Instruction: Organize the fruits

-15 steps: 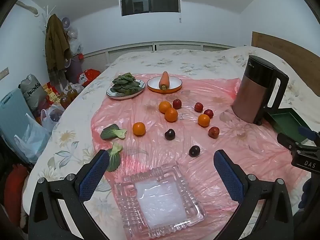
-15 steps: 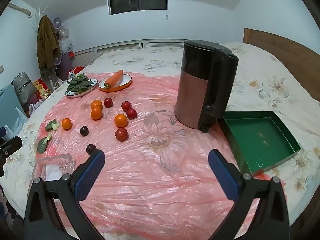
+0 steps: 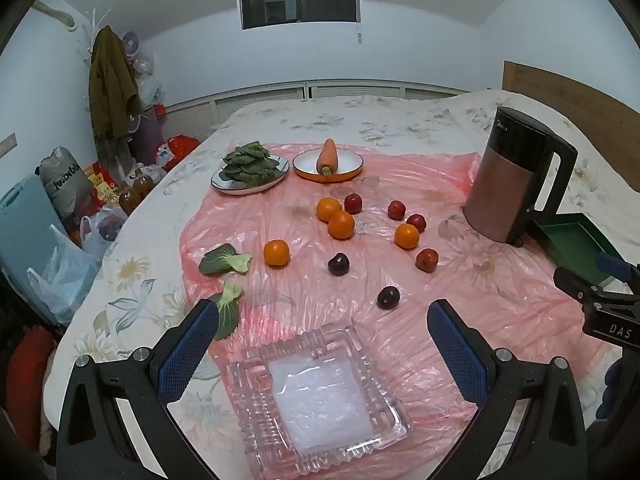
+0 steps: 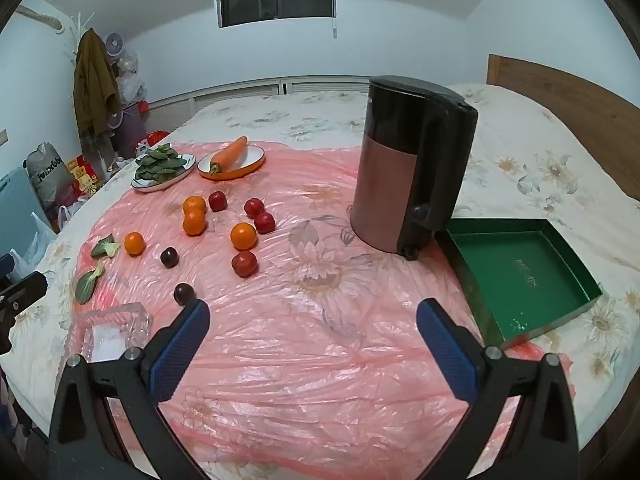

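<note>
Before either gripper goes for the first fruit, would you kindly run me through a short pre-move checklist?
1. Left gripper open, holding nothing: ok.
2. Right gripper open, holding nothing: ok.
3. Glass dish has no fruit in it, sits below the left gripper: ok.
4. Nearest dark plum lies apart from other fruit, free to grasp: ok.
5. Green tray holds no fruit, but the kettle stands right beside its corner: ok.
6. Which container takes which fruit: cannot tell.

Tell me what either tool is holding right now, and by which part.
Nothing is held: the left tool and the right tool both stand open and empty.
</note>
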`<state>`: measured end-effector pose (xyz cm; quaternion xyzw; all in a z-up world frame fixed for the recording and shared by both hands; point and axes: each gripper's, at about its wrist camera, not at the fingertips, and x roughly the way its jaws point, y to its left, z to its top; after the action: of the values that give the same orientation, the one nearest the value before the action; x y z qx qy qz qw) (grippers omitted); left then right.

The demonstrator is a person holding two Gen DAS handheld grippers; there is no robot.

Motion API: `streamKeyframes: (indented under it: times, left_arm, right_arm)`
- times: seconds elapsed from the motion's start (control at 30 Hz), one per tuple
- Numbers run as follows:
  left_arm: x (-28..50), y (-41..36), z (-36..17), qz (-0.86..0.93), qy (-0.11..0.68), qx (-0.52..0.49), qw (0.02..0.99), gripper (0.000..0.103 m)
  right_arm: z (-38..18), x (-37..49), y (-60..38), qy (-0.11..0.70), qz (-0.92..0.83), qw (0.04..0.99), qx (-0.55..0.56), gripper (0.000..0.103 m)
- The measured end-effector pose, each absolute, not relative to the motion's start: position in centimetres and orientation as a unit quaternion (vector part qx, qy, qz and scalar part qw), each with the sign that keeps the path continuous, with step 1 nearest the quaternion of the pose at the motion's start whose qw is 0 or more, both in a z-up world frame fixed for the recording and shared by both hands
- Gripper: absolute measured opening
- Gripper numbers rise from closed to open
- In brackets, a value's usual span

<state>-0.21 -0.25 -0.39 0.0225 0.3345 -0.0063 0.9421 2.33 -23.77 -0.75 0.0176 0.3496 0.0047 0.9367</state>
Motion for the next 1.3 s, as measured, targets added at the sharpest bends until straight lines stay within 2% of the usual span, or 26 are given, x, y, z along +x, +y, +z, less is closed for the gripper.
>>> streamKeyframes:
  times: [1.3]
  left_arm:
    - [-0.04, 0.05, -1.26, -0.015, 0.349, 0.017, 0.937, 0.102]
  right_arm:
    - [-1.18, 1.87, -22.97, 0.358, 0.009, 0.934, 0.015, 0.103]
